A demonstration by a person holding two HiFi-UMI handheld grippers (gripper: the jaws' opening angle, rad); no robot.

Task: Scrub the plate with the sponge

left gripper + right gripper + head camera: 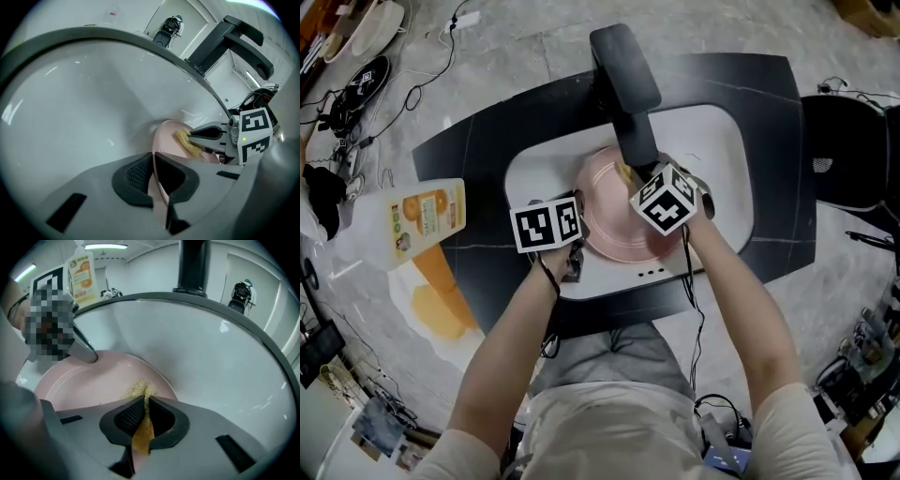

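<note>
Tools split the work: my left tool (pixel 153 161) clamps the pink plate (pixel 89 380) by its near rim, steadying it in the white sink (pixel 727 150), while my right tool (pixel 144 401) pinches the yellow sponge (pixel 137 389) against its face, below the black faucet (pixel 623 66).

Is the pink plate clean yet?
Not yet, I think. Done: the left gripper grips the plate by its rim in the sink. In hand: the right gripper holds the sponge against it. Left: the scrubbing itself; how clean it is, I can't tell.
</note>
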